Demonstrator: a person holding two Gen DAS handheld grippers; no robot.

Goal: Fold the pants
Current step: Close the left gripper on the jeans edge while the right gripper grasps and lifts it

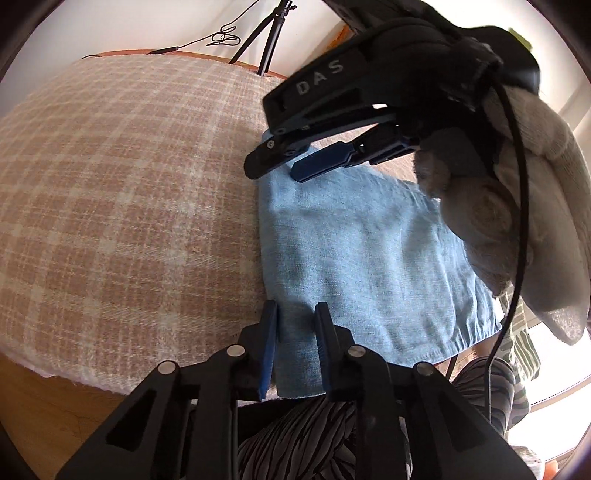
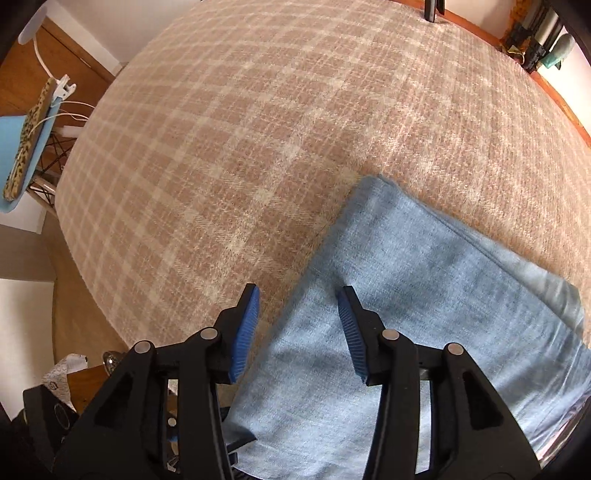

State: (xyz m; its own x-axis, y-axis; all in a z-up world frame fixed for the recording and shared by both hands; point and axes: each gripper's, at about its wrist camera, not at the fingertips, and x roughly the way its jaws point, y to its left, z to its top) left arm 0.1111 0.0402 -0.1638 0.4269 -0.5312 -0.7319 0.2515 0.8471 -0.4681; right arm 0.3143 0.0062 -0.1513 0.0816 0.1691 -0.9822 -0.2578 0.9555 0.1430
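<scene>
Light blue pants (image 1: 365,254) lie folded into a flat rectangle on the plaid blanket (image 1: 122,192), with the elastic waistband at the near right. My left gripper (image 1: 295,325) is open over the near left edge of the pants. My right gripper (image 1: 275,171), held by a gloved hand (image 1: 491,206), hovers open over the far left corner. In the right wrist view the pants (image 2: 424,295) fill the lower right, and my right gripper (image 2: 299,306) is open, its jaws straddling the pants' left edge.
The blanket (image 2: 258,129) covers a wooden table (image 1: 55,402). A tripod (image 1: 266,29) and cable stand beyond the far edge. A blue chair with a leopard-print item (image 2: 26,147) is at the left. The person's striped clothing (image 1: 295,435) is below the table edge.
</scene>
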